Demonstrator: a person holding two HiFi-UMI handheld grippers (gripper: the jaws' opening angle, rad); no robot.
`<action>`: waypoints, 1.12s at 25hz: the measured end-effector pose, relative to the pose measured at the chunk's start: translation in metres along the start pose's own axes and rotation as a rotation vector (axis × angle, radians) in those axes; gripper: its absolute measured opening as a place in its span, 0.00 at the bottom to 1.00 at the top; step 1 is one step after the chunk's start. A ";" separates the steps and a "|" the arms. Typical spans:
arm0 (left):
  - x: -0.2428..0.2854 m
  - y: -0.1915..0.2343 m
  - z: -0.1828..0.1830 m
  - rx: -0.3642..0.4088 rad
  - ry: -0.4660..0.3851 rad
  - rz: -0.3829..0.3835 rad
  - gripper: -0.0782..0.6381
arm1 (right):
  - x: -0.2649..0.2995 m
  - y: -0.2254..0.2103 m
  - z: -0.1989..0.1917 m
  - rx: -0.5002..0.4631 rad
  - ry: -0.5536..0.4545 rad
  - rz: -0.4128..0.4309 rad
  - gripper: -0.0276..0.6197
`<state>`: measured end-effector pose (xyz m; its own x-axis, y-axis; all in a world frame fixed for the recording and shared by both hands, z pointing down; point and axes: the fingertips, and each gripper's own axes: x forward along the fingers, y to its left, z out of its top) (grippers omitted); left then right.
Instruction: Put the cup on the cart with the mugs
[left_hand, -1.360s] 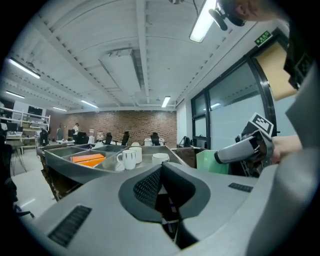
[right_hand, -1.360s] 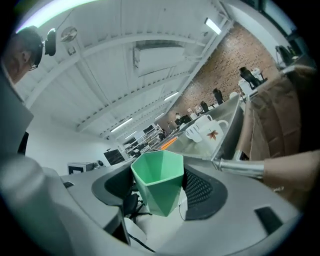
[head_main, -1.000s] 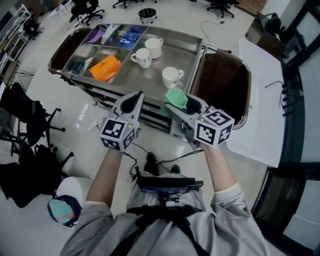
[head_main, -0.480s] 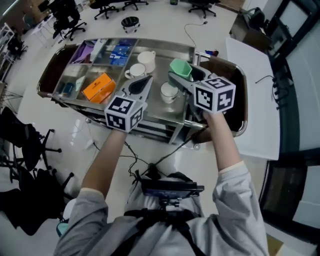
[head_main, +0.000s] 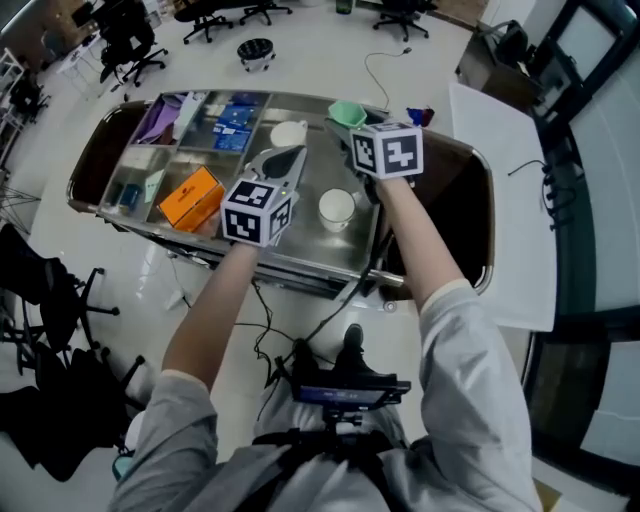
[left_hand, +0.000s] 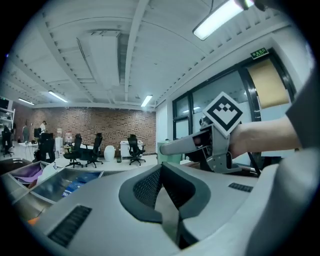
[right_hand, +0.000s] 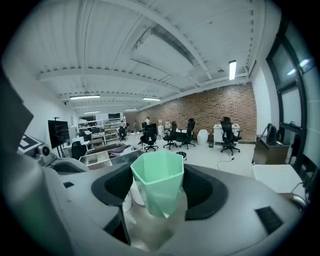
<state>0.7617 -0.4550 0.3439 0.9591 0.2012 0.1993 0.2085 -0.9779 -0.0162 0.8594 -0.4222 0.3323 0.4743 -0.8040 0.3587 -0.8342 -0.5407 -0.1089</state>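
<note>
Faceted green cup (head_main: 347, 112) clamped in right gripper (head_main: 346, 128), jaws spread wide with pads on its walls. Cup upright, mouth up, in air over far right part of steel cart (head_main: 300, 262) tray. Left gripper (head_main: 285, 160) pressed closed, nothing between jaws, hovers over tray middle. White mug (head_main: 336, 208) stands on tray beside right forearm. Second white mug (head_main: 288, 133) near far edge, between grippers. Orange box (head_main: 190, 196) in left compartment.

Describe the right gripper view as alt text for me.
The right claw grips an upright pale green faceted cup over the steel cart, a white mug just behind it. Beyond: office chairs and a brick wall.
</note>
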 end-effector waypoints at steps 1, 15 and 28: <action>0.005 0.002 -0.003 -0.011 0.003 0.006 0.12 | 0.009 -0.006 0.000 0.009 0.007 -0.004 0.53; 0.023 0.013 -0.019 -0.069 0.009 0.058 0.12 | 0.091 -0.053 -0.034 0.054 0.104 -0.096 0.53; 0.018 0.019 -0.031 -0.076 0.011 0.056 0.12 | 0.115 -0.056 -0.065 0.041 0.170 -0.110 0.54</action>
<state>0.7772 -0.4722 0.3780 0.9666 0.1460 0.2108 0.1393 -0.9892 0.0463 0.9425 -0.4677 0.4397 0.5044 -0.6883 0.5213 -0.7663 -0.6351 -0.0972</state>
